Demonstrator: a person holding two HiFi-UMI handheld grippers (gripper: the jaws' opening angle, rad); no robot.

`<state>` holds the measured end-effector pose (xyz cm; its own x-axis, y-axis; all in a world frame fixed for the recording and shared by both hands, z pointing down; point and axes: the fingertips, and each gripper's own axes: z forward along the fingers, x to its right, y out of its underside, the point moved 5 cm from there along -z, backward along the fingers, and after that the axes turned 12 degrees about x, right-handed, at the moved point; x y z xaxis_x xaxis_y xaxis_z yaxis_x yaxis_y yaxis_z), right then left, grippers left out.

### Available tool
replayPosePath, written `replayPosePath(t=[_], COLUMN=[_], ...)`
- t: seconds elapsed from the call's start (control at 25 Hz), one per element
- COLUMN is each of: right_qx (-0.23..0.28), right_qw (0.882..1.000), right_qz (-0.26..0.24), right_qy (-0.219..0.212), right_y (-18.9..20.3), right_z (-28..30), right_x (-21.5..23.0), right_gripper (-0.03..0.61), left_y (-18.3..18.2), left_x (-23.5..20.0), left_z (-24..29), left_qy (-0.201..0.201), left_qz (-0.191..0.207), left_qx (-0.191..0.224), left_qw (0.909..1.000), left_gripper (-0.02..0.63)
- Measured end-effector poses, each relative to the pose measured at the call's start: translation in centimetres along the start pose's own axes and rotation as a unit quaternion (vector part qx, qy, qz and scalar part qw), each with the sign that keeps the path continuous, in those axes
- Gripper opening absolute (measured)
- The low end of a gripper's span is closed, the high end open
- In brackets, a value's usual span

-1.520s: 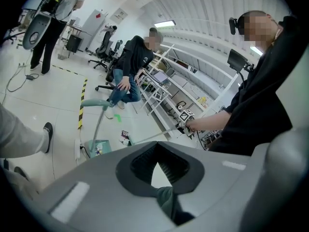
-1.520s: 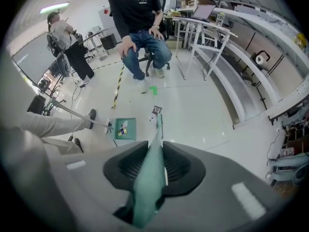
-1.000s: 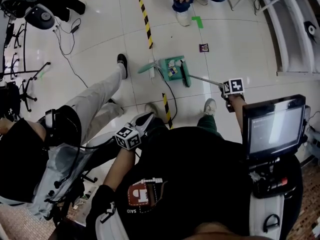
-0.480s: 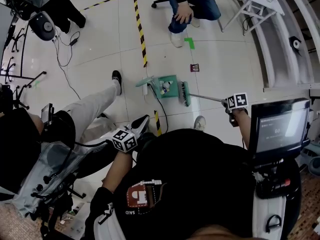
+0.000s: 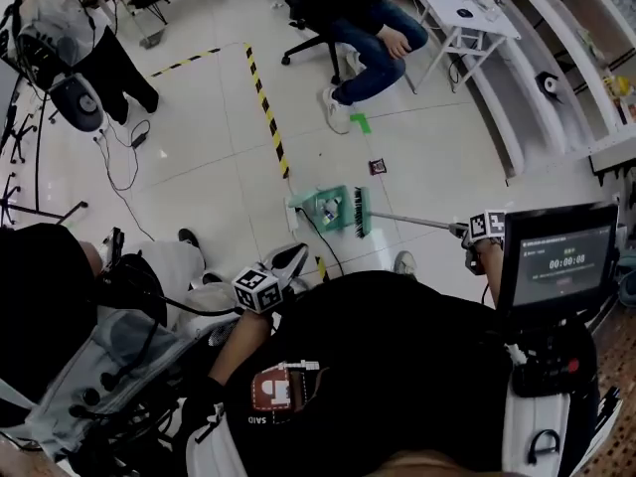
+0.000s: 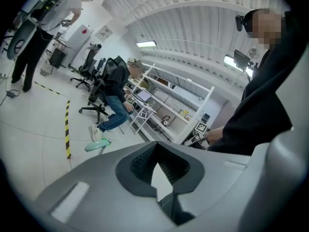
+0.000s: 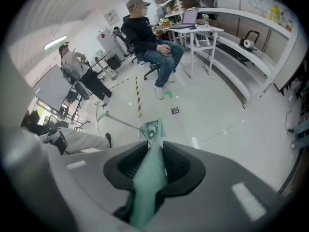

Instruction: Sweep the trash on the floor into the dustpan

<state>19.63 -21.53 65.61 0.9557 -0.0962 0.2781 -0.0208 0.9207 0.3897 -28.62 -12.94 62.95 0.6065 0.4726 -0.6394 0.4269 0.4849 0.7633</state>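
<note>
On the white tile floor (image 5: 447, 157), one green dustpan (image 5: 320, 198) is sitting with the one broom head (image 5: 358, 212) just beside its right edge. The right gripper (image 7: 153, 151) is clamping the mint broom handle (image 7: 147, 187) between its jaws. The left gripper (image 6: 157, 161) is hanging near the person's body, its jaws meeting at the tips with nothing between them. A few scraps are lying inside the pan, and one dark wrapper (image 5: 378, 167) is lying beyond it, apart. A black cable (image 5: 320, 235) is running close by the pan's left side. One striped tape line (image 5: 266, 112) is bordering the left, and bare floor is stretching right to the shelving (image 5: 527, 97).
</note>
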Motion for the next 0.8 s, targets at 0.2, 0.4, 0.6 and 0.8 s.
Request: replayPosePath(t=[0.2, 0.4, 0.6, 0.8], right_qx=[0.027, 0.033, 0.035, 0.024], right_qw=[0.999, 0.999, 0.994, 0.987], right_qz=[0.028, 0.009, -0.061, -0.088], right_qy=[-0.01, -0.04, -0.084, -0.13], right_y=[5.4, 8.1, 10.1, 11.5], right_z=[-1.9, -2.7, -4.2, -6.1], right_x=[2.2, 7.0, 11.9, 16.3], right_gripper=[0.087, 0.087, 0.087, 0.087], left_y=[1.2, 1.4, 5.4, 9.3], left_x=[2.5, 7.0, 16.5, 25.1], left_z=[-1.0, -0.7, -1.3, -0.8], left_qy=[0.015, -0.019, -0.088, -0.117], left_qz=[0.041, 0.077, 0.067, 0.064], left_qx=[-0.033, 0.005, 0.06, 0.075], left_qw=[0.9985, 0.9968, 0.992, 0.9882], left_gripper=[0.0, 0.0, 0.0, 0.0])
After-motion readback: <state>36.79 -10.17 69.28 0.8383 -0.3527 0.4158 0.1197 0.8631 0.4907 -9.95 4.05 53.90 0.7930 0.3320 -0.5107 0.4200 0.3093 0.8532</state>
